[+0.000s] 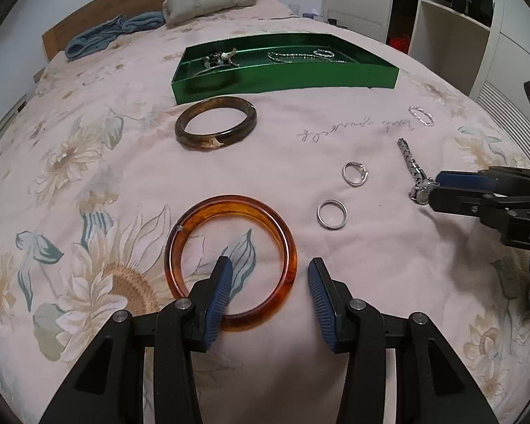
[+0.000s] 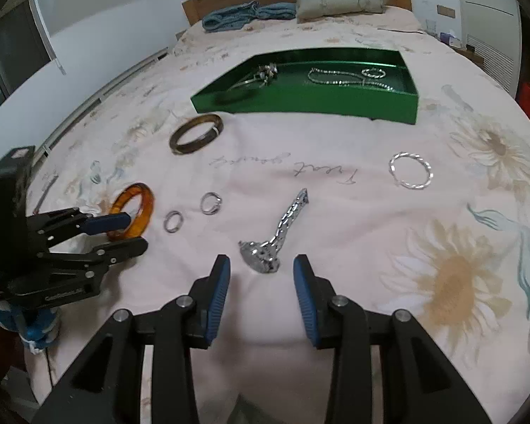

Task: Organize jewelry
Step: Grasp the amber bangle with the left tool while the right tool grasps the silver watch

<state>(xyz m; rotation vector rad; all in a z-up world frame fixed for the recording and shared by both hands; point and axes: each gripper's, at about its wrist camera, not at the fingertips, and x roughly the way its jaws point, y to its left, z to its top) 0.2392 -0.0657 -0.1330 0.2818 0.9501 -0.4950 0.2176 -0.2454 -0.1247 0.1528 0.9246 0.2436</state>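
2 rings [image 1: 331, 214], dark bangle [image 1: 216, 122], green tray [image 1: 282, 74]

Soft, even indoor light, moderately bright; no harsh shadows. Faint shadow under right gripper [image 1: 433, 189] at right of left wrist view. Glossy sheen and reflections on green tray [image 1: 286, 77] front wall; small glints on silver watch [image 2: 265, 252]. Strong fisheye bending, dark vignette in all 4 corners of both views. Center sharp; edges soft, slight blur at far left of right wrist view.
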